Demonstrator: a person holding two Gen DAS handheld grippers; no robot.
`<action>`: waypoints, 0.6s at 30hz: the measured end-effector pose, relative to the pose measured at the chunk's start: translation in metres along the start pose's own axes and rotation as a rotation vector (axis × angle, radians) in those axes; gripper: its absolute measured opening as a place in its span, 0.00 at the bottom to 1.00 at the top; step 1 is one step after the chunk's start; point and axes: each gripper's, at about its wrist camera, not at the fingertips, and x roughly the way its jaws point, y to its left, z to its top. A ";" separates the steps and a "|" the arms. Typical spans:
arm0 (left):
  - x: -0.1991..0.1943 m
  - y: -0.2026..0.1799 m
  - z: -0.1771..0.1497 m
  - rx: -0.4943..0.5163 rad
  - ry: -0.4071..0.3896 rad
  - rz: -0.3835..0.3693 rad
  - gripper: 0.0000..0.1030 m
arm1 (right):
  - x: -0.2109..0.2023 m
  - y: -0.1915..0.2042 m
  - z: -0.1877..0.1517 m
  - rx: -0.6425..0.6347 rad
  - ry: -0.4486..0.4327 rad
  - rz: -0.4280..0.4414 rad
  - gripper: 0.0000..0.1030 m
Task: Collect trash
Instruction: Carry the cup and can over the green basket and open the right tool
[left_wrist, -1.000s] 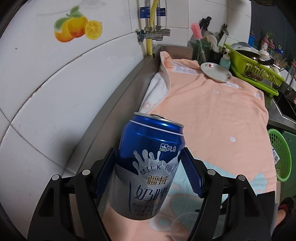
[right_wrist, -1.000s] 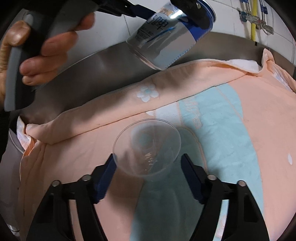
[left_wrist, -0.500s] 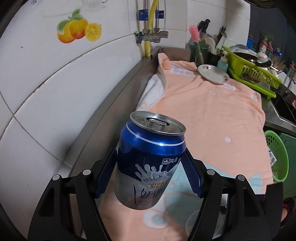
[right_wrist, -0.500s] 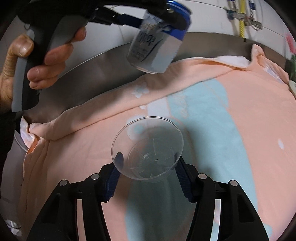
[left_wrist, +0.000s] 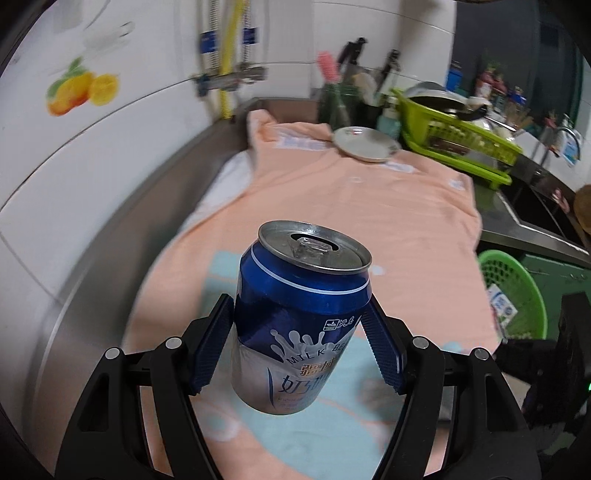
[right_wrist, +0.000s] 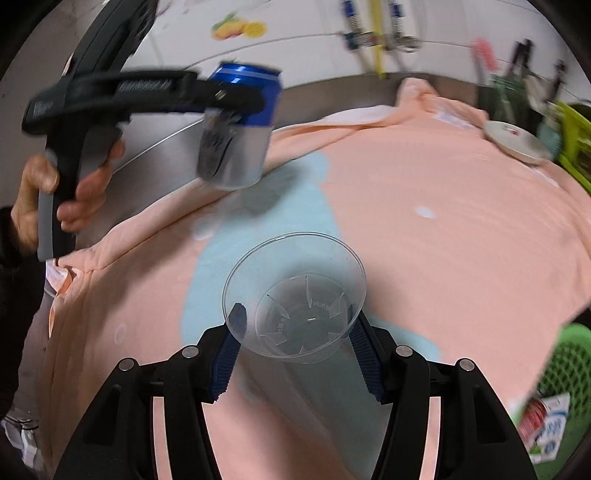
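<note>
Two pieces of rubbish ride above a kitchen worktop (left_wrist: 122, 266) draped in a peach towel (left_wrist: 369, 221), one in each claw. The left claw (left_wrist: 299, 334) grips a blue milk-beer can (left_wrist: 301, 295) around its lower body, tab end up and leaning slightly. The right claw (right_wrist: 293, 345) pinches a clear plastic cup (right_wrist: 295, 295) low on its wall, mouth upward; the thin wall looks soft, and a harder squeeze could buckle it and let it pop free. The can's pull-tab hole is open, so any dregs could spill onto the towel if the tilt grows. A green basket (left_wrist: 513, 291) already holding wrappers sits beyond the worktop's edge at the right, well apart from both loads; a hurried swing toward it could clip the white plate (left_wrist: 365, 144) or miss the rim.
</note>
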 end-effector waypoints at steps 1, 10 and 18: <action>0.000 -0.008 0.000 0.007 -0.002 -0.006 0.67 | -0.011 -0.008 -0.006 0.016 -0.008 -0.015 0.53; 0.005 -0.103 -0.007 0.072 -0.007 -0.118 0.67 | -0.082 -0.079 -0.060 0.129 -0.056 -0.184 0.53; 0.020 -0.187 -0.012 0.125 0.004 -0.229 0.67 | -0.126 -0.157 -0.126 0.251 -0.006 -0.382 0.53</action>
